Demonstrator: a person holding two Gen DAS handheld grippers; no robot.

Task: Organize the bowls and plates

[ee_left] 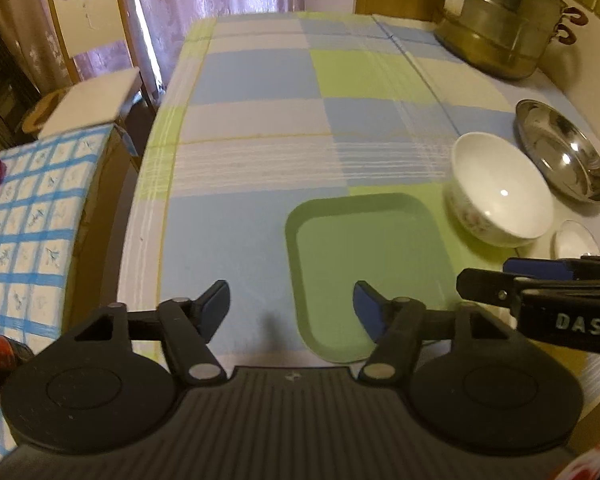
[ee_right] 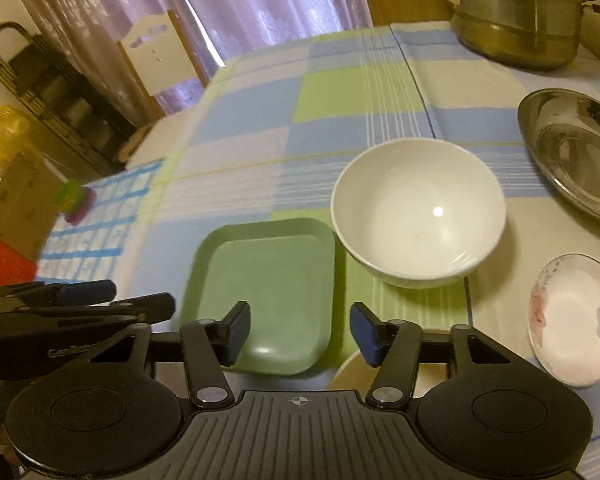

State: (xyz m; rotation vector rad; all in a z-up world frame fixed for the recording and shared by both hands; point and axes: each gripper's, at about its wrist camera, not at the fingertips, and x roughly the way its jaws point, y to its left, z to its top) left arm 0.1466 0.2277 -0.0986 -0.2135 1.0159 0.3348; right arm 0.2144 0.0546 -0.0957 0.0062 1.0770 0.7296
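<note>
tray: green tray (ee_right: 268, 296) lies flat at near centre of the table (ee_left: 260, 76), nothing in it; likely the collection base.
axis: long side runs near–far; near short edge faces both grippers.
bowl: white bowl (ee_right: 418, 212) upright, just right of the tray.
others: steel dish (ee_right: 576, 152) far right, floral saucer (ee_right: 572, 320) near right, apart.
left gripper (ee_left: 291, 307): released, nothing held, above the tray's near left edge.
right gripper (ee_right: 300, 330): released, nothing held, over the near right corner.

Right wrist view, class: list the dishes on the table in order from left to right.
Green tray → white bowl → flowered saucer. The steel basin overlaps the saucer's span, so it is left out of the order.
</note>
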